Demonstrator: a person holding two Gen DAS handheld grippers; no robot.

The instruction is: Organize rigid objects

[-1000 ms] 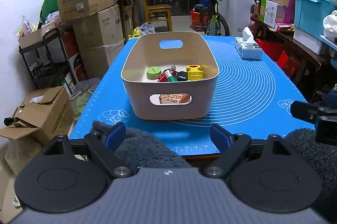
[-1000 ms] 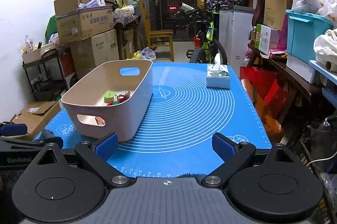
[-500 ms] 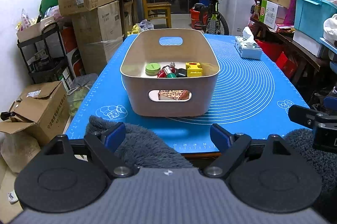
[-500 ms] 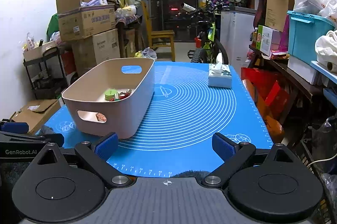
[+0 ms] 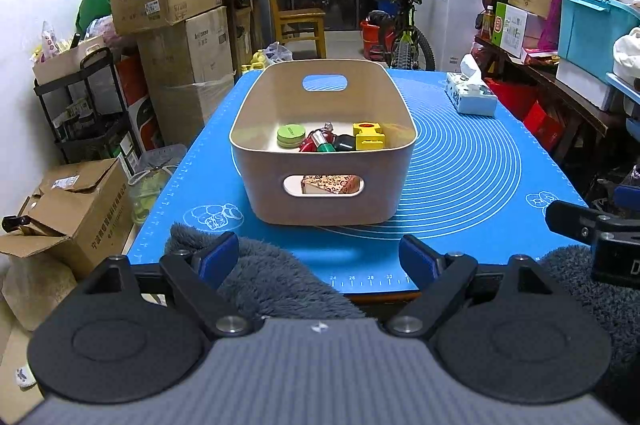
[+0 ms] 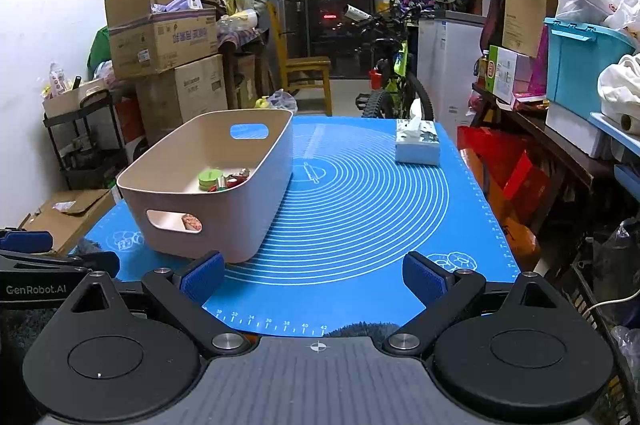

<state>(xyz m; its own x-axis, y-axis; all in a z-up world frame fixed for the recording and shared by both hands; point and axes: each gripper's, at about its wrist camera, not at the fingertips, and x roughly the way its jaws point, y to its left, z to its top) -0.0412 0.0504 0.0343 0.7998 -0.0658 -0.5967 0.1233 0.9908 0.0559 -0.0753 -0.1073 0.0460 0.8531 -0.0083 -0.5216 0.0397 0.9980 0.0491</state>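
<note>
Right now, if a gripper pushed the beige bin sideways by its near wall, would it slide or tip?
The beige bin is wide and low, so it would probably slide on the blue mat, not tip. It holds few small items, so it is likely light.

Both wrist views face forward from the mat's (image 5: pixel 460 161) near edge, sharing the bin (image 5: pixel 324 201), seemingly side by side.

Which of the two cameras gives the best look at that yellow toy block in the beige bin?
The left wrist view: it looks over the beige plastic bin's near wall, and the yellow toy block sits in plain sight. In the right wrist view the bin is seen obliquely and its wall hides the block.
</note>
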